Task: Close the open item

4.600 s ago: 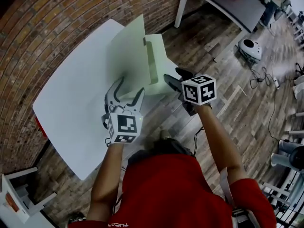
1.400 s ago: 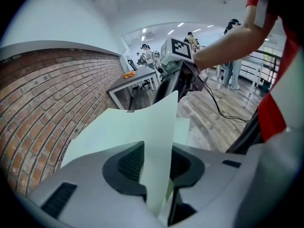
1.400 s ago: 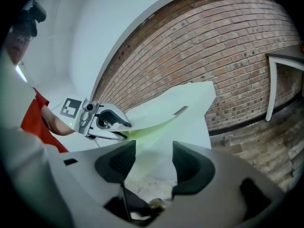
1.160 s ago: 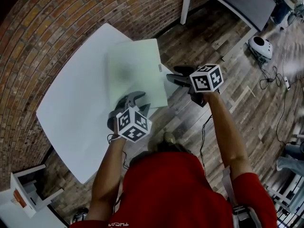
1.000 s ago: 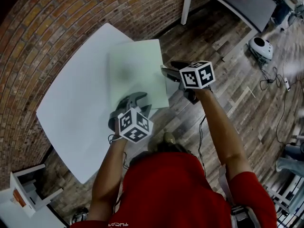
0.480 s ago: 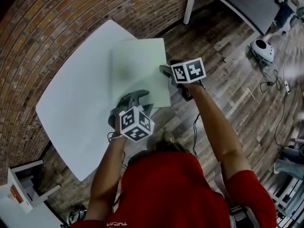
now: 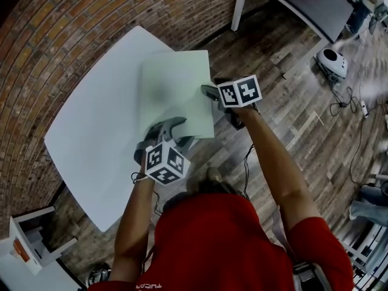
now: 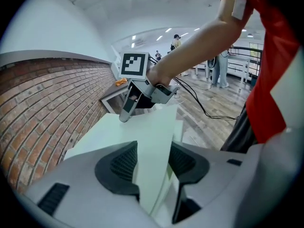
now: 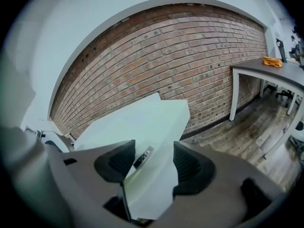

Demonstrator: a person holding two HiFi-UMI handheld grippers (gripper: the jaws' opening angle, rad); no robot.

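Brick wall [image 7: 73, 29] runs behind a white rectangular table [image 7: 91, 126], and wooden plank floor [image 7: 273, 71] lies open on the person's right. A pale green flat cardboard box [image 7: 173, 90] lies on the table's right part with its lid down flat, its right side close to the table's edge; whether it overhangs cannot be told. The left gripper [image 7: 168, 131] sits at the box's near edge. In the left gripper view its jaws stand apart, with the box's corner [image 8: 152, 141] running between the pads, and no clamping shows. The right gripper [image 7: 210, 93] meets the box's right edge from the floor side. In the right gripper view its jaws are also spread, straddling that edge, with a small dark tab [image 9: 142, 157] on the box between them. To the left of the box the tabletop stretches bare toward the wall. A dark table on white legs [image 7: 291, 5] stands well apart across the floor.
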